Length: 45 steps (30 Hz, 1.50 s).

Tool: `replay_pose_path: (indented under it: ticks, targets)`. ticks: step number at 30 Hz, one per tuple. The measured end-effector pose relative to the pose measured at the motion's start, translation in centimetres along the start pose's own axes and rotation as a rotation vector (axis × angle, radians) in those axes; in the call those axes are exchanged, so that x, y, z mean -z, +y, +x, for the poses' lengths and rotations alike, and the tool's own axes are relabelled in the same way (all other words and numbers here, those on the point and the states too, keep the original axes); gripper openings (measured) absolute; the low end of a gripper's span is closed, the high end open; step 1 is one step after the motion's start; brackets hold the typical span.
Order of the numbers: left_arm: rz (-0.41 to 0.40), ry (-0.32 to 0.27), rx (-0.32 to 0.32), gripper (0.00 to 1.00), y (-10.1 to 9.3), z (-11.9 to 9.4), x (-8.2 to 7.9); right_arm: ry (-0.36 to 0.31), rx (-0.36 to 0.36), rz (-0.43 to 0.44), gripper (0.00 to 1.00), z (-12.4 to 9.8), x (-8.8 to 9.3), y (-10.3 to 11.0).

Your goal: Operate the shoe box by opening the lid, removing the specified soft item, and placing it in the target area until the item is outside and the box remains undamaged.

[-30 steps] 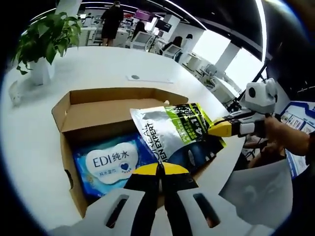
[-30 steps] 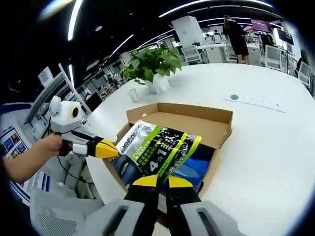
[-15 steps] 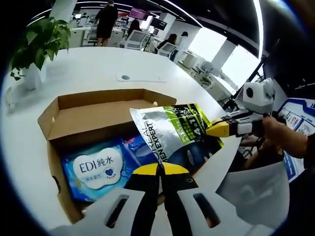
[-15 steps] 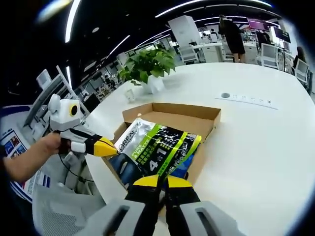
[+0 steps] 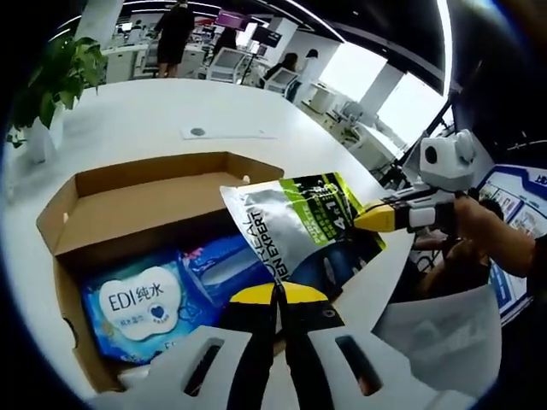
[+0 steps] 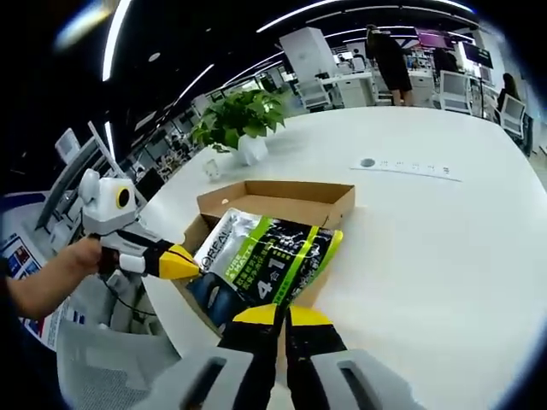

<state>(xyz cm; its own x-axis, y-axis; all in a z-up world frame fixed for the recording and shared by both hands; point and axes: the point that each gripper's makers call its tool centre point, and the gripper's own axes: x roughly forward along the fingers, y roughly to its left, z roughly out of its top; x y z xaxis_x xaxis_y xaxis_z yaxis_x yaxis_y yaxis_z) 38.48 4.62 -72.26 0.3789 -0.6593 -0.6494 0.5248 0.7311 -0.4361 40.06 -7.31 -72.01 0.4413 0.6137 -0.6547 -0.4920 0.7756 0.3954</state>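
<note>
The cardboard shoe box (image 5: 128, 201) stands open on the white bench (image 6: 427, 239), its lid folded back. The soft item, a glossy black and green pouch (image 5: 299, 235), is held up above the box between the two grippers. The left gripper (image 5: 278, 295) has its jaws together, clamped on one edge of the pouch, and the right gripper (image 6: 282, 314) is clamped on the opposite edge.

I judge the pouch to be light and limp (it bends a little between the two holds), and its film looks slippery. So the flat sealed edges are the good places to grip, not the rounded middle, and a hard pull from both sides could tear or stretch it.

Inside the box a blue packet of wipes (image 5: 132, 299) lies on the bottom, with another blue pack (image 5: 218, 260) beside it. They are under the pouch and not touching it, as far as I can tell. The box wall nearest the person is what the pouch must pass over; catching it could drag the light cardboard. A potted plant (image 6: 239, 120) stands well apart on the bench, and the bench beside the box looks free for placing.
</note>
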Motion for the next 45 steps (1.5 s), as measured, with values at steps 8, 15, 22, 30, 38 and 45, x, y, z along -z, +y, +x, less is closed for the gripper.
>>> replay_pose_path:
  ticks: [8, 15, 22, 30, 38, 45]
  targets:
    - [0.016, 0.01, 0.019, 0.0, -1.3, 1.4, -0.4, -0.003, 0.026, 0.011, 0.0, -1.2, 0.2, -1.7]
    - [0.019, 0.013, 0.032, 0.0, -2.3, 2.5, -0.9, -0.005, 0.05, 0.017, 0.0, -2.0, 0.2, -3.2]
    - [0.034, 0.018, 0.035, 0.0, -3.4, 3.7, -1.6, -0.008, 0.074, 0.022, 0.0, -2.8, 0.1, -4.7]
    - [0.041, 0.024, 0.051, 0.0, -4.6, 5.0, -2.3, -0.013, 0.098, 0.03, 0.0, -3.5, -0.3, -6.6]
    - [0.045, 0.029, 0.066, 0.0, -5.7, 6.4, -2.9, -0.011, 0.117, 0.039, 0.0, -4.1, -0.4, -8.4]
    - [0.033, 0.034, 0.067, 0.0, -6.1, 7.7, -3.4, -0.009, 0.129, 0.05, 0.0, -4.1, -0.5, -9.9]
